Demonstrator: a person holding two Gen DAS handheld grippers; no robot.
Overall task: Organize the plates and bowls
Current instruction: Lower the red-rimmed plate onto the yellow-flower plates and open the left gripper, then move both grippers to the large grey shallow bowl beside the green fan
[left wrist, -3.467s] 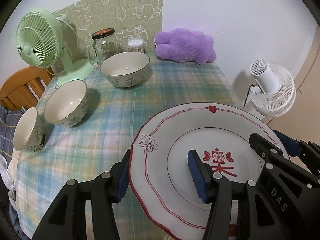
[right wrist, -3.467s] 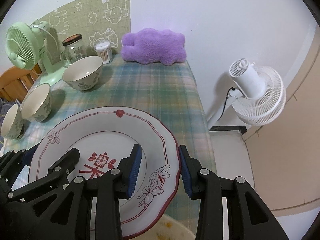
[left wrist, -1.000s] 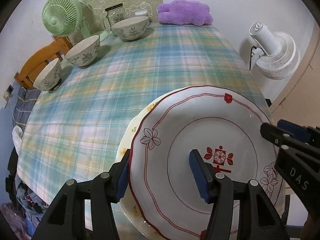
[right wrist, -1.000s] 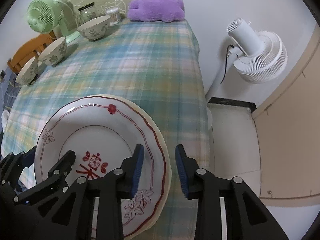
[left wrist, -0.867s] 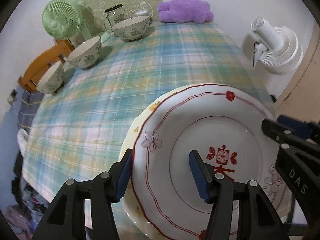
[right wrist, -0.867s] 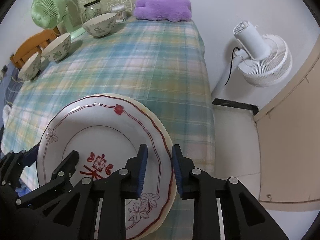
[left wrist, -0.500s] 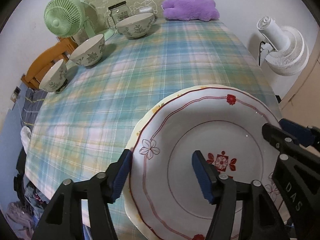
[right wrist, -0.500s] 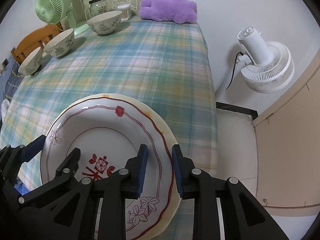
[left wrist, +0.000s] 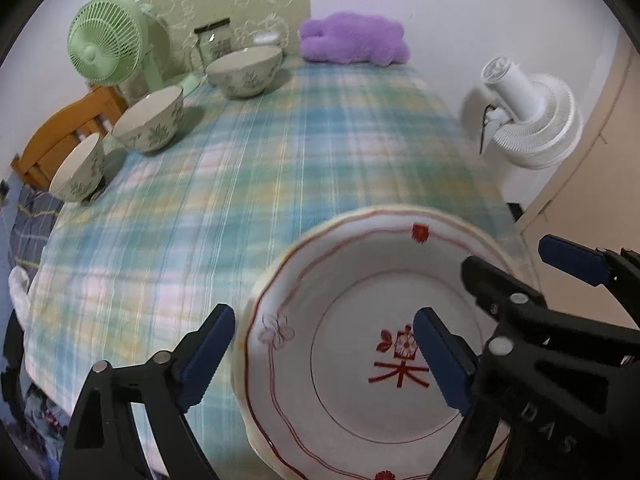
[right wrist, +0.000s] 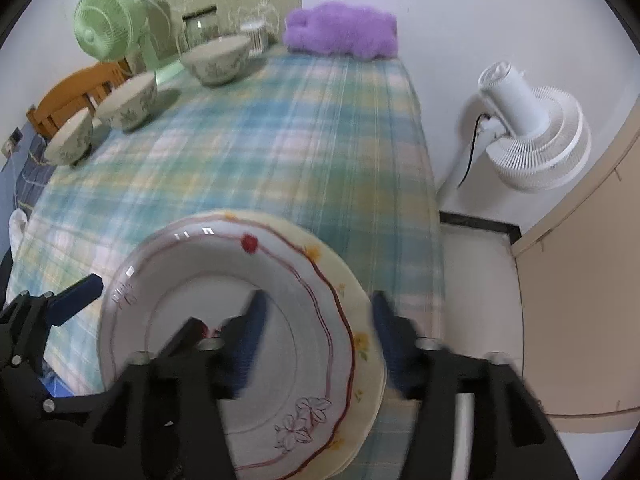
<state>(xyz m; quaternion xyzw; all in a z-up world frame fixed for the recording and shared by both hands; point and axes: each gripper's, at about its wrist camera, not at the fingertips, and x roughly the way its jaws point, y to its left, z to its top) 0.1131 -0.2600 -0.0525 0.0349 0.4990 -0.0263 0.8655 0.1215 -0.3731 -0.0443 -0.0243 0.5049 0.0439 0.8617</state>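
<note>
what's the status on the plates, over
Left tool and right tool just opened, clear of the rim. Red-trimmed plate stacked on yellow-flowered plate. Three bowls still unstacked. Nothing blocking.

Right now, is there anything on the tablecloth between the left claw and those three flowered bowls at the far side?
Nothing visible. Open plaid tablecloth lies between the left claw, its jaws just opened over the red-rimmed plate, and the three bowls. Beyond the bowls stand the green fan and glass jar.

We see the pale yellow flowered plate point(right wrist: 362, 344) mostly hidden beneath the red-rimmed white plate point(right wrist: 280, 360), both blurred.
</note>
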